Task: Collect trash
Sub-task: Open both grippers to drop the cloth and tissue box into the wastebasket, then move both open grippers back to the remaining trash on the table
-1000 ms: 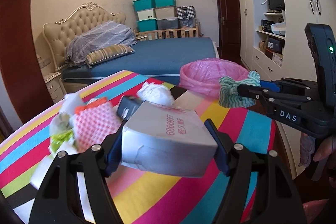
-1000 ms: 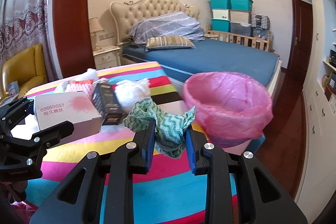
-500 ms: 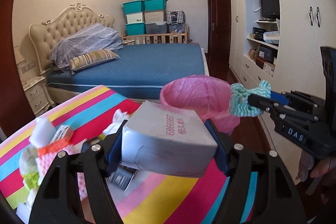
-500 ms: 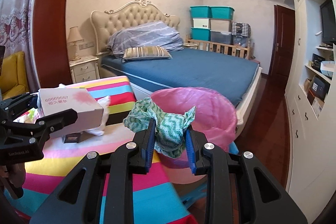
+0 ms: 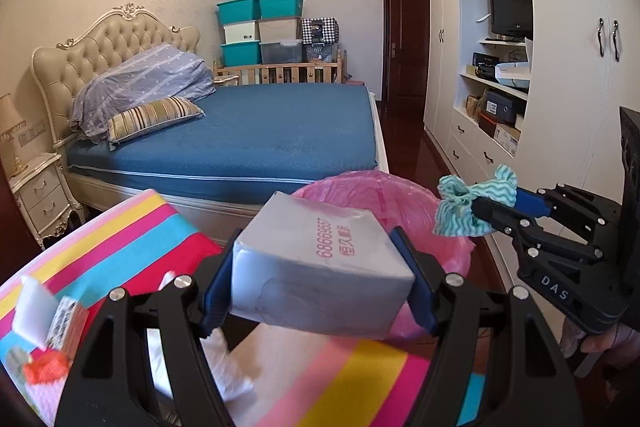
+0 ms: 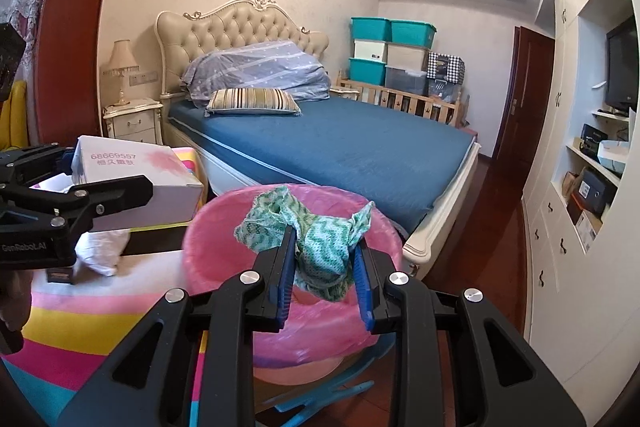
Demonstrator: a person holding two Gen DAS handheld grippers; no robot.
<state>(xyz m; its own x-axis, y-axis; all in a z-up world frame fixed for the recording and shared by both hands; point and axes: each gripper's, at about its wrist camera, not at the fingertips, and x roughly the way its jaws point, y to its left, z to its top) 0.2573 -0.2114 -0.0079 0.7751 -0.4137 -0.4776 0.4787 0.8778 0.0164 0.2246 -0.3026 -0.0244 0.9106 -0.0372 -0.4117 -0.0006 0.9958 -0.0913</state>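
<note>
My left gripper [image 5: 318,269] is shut on a white cardboard box [image 5: 320,267] with pink print, held above the table edge just short of the pink-lined trash bin [image 5: 380,195]. The box also shows in the right wrist view [image 6: 132,175]. My right gripper [image 6: 324,259] is shut on a crumpled green-and-white cloth [image 6: 316,227] and holds it over the bin's mouth [image 6: 224,251]. In the left wrist view the right gripper [image 5: 480,211] holds the cloth [image 5: 460,207] at the bin's right rim.
A striped, many-coloured tablecloth [image 5: 132,227] carries more trash: white crumpled tissue [image 6: 102,247], a pink sponge and small packets [image 5: 48,367]. A blue bed [image 5: 248,135] lies behind the bin. White wardrobes [image 5: 568,67] line the right wall.
Both grippers have moved forward off the table toward the bin, carrying the box and the cloth. The bin now sits directly under the cloth and close ahead of the box.
</note>
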